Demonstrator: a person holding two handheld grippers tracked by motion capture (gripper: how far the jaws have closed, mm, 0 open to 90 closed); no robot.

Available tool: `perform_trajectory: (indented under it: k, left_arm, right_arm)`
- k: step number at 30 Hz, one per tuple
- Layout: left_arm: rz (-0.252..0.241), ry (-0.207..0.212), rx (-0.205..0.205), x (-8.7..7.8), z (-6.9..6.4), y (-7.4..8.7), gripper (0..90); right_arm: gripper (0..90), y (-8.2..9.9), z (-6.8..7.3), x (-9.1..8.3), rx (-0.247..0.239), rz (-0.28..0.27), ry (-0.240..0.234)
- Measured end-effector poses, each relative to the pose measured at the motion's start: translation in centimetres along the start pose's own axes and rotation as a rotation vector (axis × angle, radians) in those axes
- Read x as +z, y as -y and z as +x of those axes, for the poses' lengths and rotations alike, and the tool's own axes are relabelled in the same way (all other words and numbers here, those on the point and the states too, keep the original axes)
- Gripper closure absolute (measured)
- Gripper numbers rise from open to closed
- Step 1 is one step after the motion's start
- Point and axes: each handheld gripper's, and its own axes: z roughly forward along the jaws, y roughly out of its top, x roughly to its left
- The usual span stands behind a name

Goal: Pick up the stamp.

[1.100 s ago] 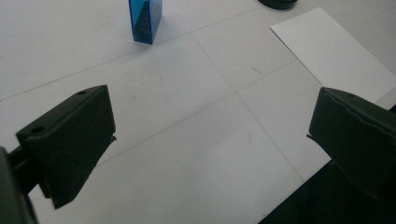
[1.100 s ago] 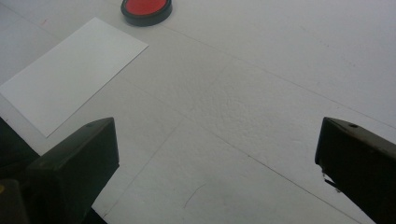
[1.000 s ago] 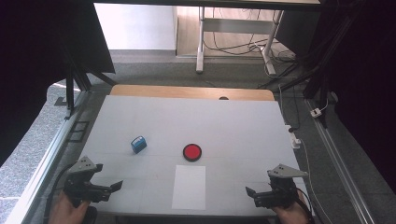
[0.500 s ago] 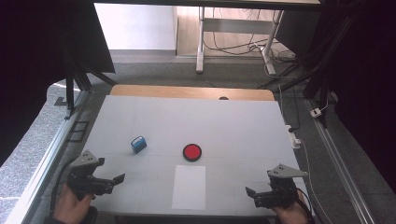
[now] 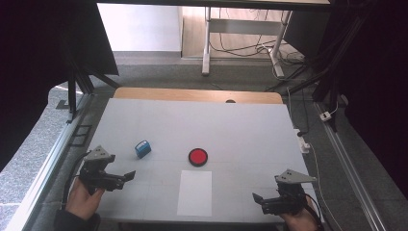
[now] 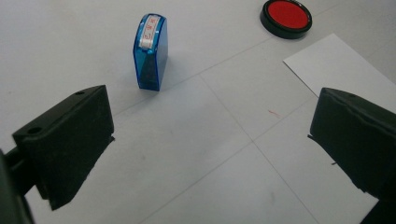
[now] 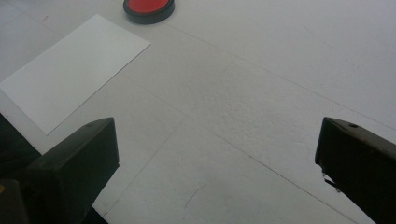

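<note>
Left tool point(image 5: 126, 176) is hovering with its jaws spread wide and empty, pointing toward the small translucent blue plastic stamp point(image 6: 151, 51), which is standing upright on the grey table point(image 5: 240, 125), its rounded top showing a white label with red marks. Right tool point(image 5: 260, 201) is likewise gaping, gripping nothing, near the white paper sheet point(image 5: 195, 192).

The blue stamp's point(image 6: 151, 51) label print is too small to read.
</note>
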Motion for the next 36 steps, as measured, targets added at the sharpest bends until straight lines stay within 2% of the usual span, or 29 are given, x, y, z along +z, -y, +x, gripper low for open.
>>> perform_trajectory:
  k: [9,15,24,36]
  left_arm:
    - [0.0,-0.006,0.029,1.4,0.7,-1.2,0.0]
    - [0.021,-0.006,0.026,2.2,0.9,-2.0,0.0]
    - [0.02,-0.013,0.016,3.2,1.5,-3.2,0.0]
    - [0.046,-0.019,0.05,5.2,2.1,-5.3,0.3]
  right_arm:
    - [0.0,0.0,0.0,0.0,0.001,0.001,-0.001]
    - [0.0,0.0,0.0,0.0,-0.002,0.002,-0.004]
    - [0.0,0.0,0.0,0.0,-0.002,0.002,-0.005]
    - [0.0,0.0,0.0,0.1,-0.005,0.006,-0.007]
